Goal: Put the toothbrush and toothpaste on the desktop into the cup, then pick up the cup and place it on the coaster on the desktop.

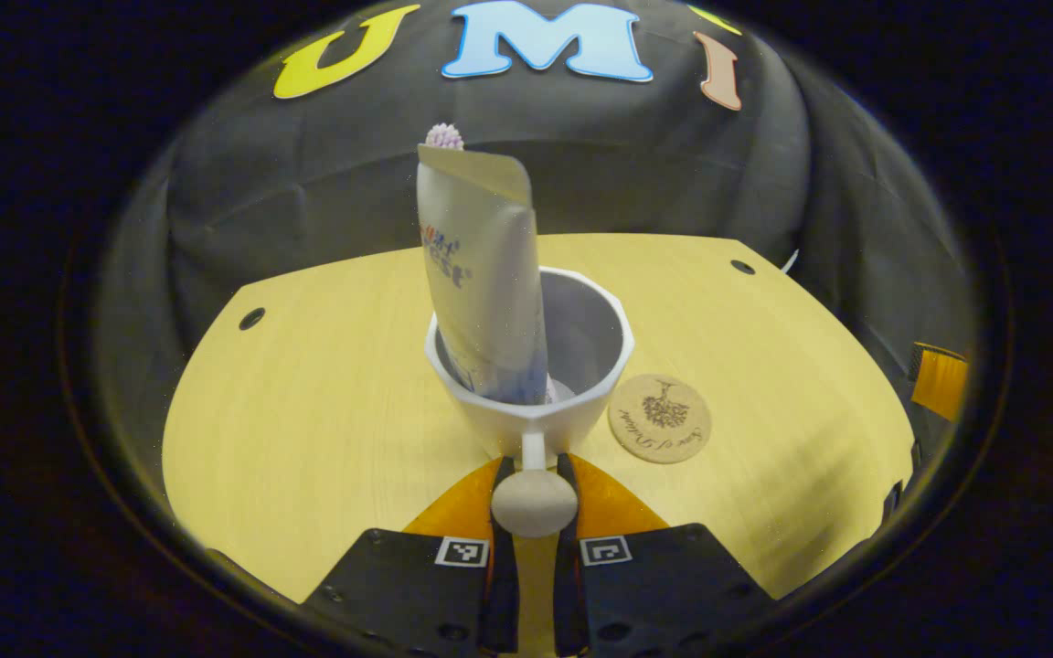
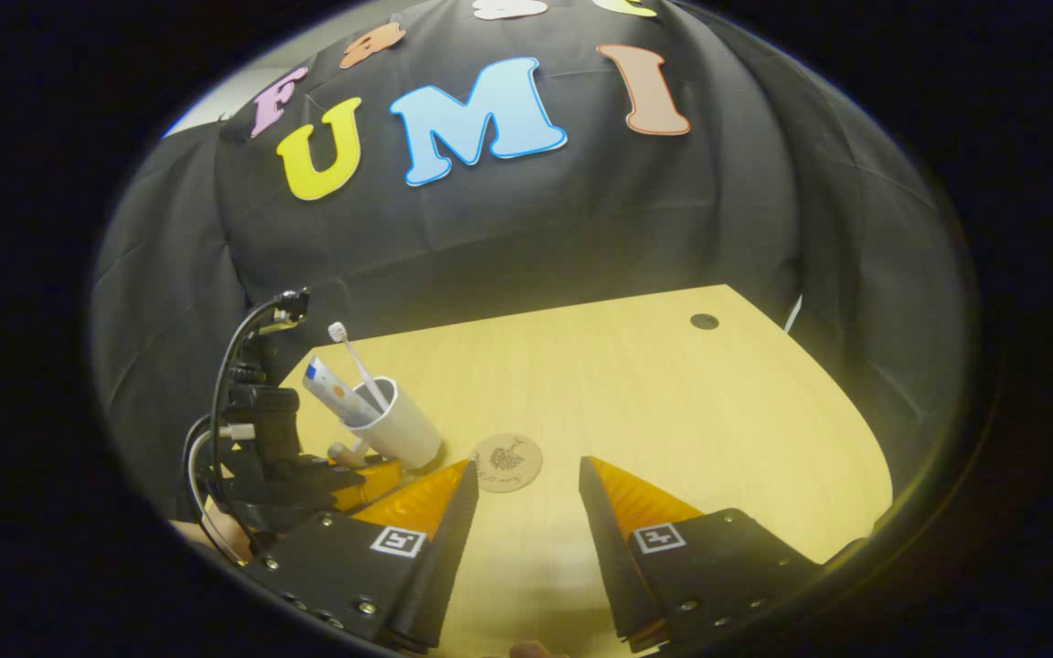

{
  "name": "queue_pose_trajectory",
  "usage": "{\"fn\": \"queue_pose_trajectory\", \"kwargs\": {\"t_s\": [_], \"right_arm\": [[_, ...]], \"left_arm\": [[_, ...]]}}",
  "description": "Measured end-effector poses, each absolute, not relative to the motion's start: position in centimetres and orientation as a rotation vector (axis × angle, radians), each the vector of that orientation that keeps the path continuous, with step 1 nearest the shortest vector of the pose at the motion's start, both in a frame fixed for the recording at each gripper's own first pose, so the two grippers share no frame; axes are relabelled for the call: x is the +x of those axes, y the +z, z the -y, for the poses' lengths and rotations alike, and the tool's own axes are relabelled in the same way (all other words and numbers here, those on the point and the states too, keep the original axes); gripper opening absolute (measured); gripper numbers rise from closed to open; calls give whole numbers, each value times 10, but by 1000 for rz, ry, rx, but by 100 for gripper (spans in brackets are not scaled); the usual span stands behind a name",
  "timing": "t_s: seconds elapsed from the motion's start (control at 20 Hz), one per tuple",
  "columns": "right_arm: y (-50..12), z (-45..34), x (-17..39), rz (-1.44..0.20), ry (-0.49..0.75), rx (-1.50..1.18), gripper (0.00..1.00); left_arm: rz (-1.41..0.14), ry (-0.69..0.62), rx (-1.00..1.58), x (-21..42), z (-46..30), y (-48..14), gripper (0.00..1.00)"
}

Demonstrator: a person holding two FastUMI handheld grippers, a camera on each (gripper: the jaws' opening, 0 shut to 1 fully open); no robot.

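Toothpaste and toothbrush sit in cup. Left claw pinches its handle; lift straight (no tipping) onto coaster. Right claw waits wide.

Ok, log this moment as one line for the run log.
left gripper: shut on cup handle | cup: holds toothpaste, toothbrush; beside coaster | right gripper: open, idle
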State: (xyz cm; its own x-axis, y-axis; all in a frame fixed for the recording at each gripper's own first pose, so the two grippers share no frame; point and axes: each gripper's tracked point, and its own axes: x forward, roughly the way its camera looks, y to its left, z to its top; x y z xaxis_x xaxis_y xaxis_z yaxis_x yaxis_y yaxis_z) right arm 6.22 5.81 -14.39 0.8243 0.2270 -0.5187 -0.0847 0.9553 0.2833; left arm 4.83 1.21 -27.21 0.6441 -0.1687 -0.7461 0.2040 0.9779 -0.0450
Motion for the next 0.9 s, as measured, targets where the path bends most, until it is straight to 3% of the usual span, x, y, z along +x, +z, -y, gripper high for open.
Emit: {"fn": "queue_pose_trajectory", "kwargs": {"t_s": [0.4,0.9], "right_arm": [[-156,-20,53,-597,109,285,67],[-160,-5,49,-601,103,314,67]], "left_arm": [[-842,-297,53,54,58,-275,22],[-890,-302,100,54,81,-293,22]]}}
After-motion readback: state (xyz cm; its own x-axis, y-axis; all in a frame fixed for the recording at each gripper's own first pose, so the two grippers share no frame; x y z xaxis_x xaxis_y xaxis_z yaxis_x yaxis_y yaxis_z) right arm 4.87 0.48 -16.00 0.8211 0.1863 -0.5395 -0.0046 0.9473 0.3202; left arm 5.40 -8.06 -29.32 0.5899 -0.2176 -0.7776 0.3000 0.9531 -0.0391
